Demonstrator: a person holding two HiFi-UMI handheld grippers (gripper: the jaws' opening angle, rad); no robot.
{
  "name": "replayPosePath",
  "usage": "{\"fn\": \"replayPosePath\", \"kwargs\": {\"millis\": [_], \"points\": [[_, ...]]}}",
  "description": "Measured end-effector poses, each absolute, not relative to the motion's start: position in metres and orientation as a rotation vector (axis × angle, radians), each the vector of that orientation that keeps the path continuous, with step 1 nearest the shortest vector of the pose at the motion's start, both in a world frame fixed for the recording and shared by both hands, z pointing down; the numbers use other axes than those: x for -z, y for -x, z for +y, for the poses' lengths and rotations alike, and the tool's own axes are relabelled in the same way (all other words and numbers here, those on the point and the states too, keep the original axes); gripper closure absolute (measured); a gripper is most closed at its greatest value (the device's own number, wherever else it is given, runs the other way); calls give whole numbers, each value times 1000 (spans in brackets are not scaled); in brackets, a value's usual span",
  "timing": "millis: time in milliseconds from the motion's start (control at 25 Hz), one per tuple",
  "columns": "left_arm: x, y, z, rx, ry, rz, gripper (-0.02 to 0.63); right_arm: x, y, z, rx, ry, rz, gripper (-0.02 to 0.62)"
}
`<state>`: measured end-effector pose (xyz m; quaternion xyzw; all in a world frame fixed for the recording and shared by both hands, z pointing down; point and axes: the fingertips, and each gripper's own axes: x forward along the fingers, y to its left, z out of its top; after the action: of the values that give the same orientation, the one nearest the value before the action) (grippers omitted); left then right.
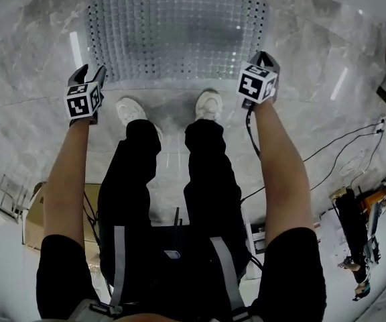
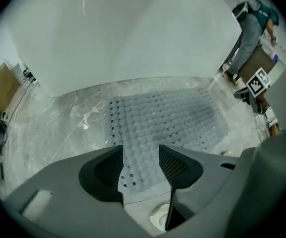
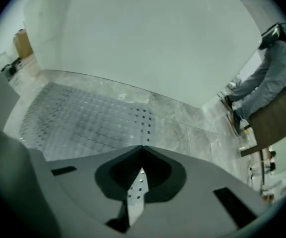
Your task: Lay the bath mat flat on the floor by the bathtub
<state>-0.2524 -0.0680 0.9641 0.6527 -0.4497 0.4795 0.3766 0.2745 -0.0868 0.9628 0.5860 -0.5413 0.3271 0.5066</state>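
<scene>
Looking down on the bath mat [image 1: 176, 32], spread flat on the floor [image 1: 313, 66] beside the bathtub [image 2: 133, 33]. Hovering over its near edge, left gripper [image 2: 140, 151] released wide, right gripper [image 3: 142, 150] clenched empty: seemingly nothing left to hold.

Illumination is bright, even and overhead. Streaks of glare cross the glossy marble floor [image 1: 327, 106] in the head view. All three views show strong fisheye curvature with dark, vignetted corners. Both gripper views are soft and slightly blurred.
</scene>
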Motion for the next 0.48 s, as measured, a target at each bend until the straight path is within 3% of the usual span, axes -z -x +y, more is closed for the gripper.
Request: {"fn": "replayPosePath", "kwargs": {"millis": [160,240,480], "points": [[-885,211,-70,-1120,-1751,-1170,542,-885,-208,-71,-758,-1288,-1510,589],[-842,195,-76,-1050,-1773,-1208,593,-844,-182,-67,-788,-1282,-1578,589],[-707,141,-77,-815,-1802,-1238,601,-699,-101,-72,-787,-1278,-1801,592]]}}
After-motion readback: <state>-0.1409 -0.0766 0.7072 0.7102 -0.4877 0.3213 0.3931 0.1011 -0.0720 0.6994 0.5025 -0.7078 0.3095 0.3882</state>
